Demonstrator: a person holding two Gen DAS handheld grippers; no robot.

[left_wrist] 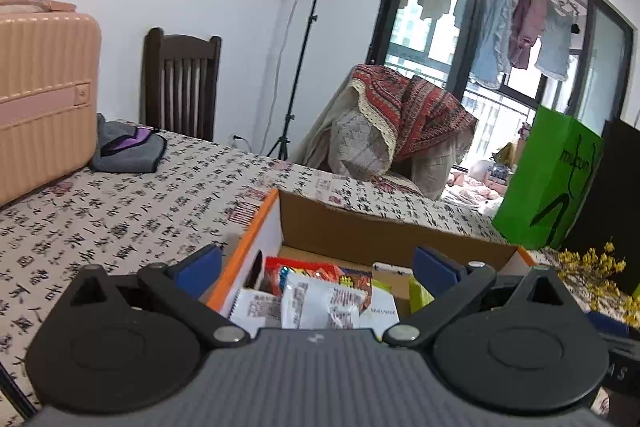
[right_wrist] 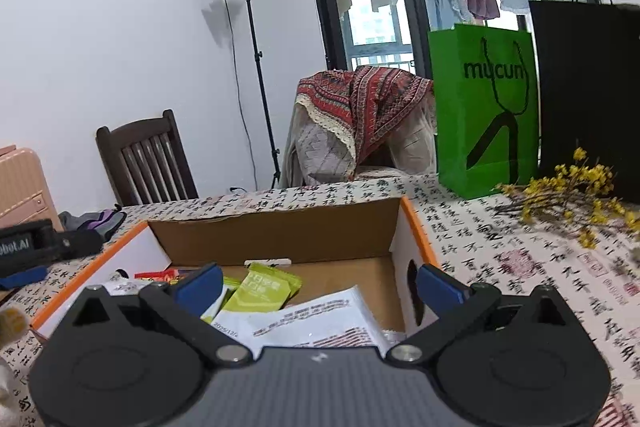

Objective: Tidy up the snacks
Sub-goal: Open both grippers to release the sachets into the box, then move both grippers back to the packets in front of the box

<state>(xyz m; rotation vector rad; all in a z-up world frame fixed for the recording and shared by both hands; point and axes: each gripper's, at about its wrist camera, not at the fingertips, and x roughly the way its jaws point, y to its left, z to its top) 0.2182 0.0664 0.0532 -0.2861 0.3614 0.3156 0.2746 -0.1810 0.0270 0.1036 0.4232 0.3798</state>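
The cardboard box (right_wrist: 280, 235) with orange rims sits on the calligraphy-print tablecloth (right_wrist: 520, 259) and holds the snacks: green packets (right_wrist: 264, 291) and white packets (right_wrist: 320, 319) in the box, red packets (left_wrist: 304, 269) at its left side. Both the left gripper (left_wrist: 316, 267) and right gripper (right_wrist: 318, 285) hover above the box, jaws spread wide, pinching nothing. A green bag (right_wrist: 484, 107) stands behind the box

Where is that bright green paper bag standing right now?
The green paper bag stands upright on the far right of the table in the right wrist view, beyond the cardboard box, between the draped chair and a black bag.
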